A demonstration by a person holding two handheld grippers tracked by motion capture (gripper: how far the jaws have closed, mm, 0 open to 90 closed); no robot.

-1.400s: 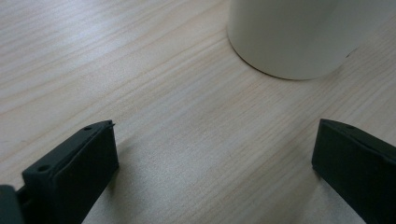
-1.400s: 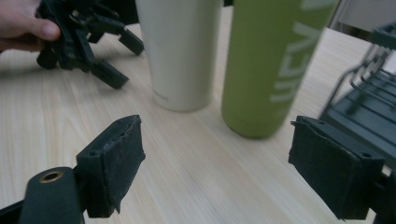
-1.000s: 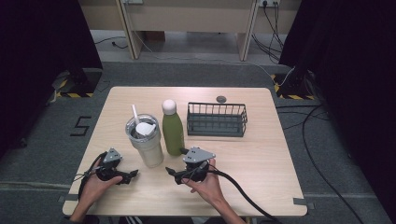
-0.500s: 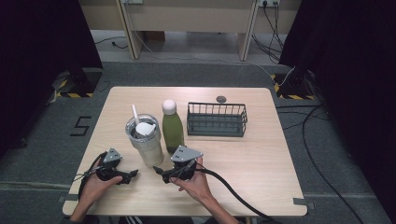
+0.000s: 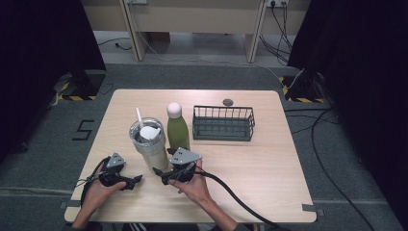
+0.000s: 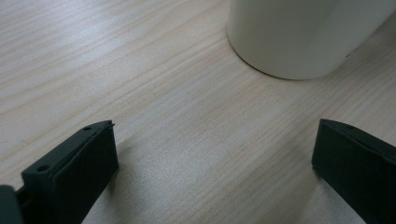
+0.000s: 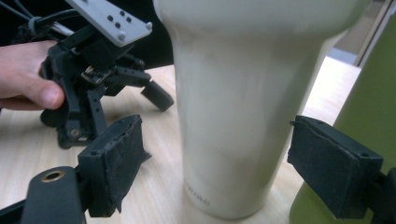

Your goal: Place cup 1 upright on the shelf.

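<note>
Wooden table (image 5: 269, 163) bears a tumbler (image 5: 150, 144) between the open, closing right claw (image 5: 162, 174), bottle (image 5: 177, 130) crowding behind.

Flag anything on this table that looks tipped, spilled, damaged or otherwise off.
Nothing stands out. The tumbler with its straw, the green bottle and the wire basket all stand upright on the table, with no spill. A small dark round thing lies behind the basket; it is too small to identify.
</note>
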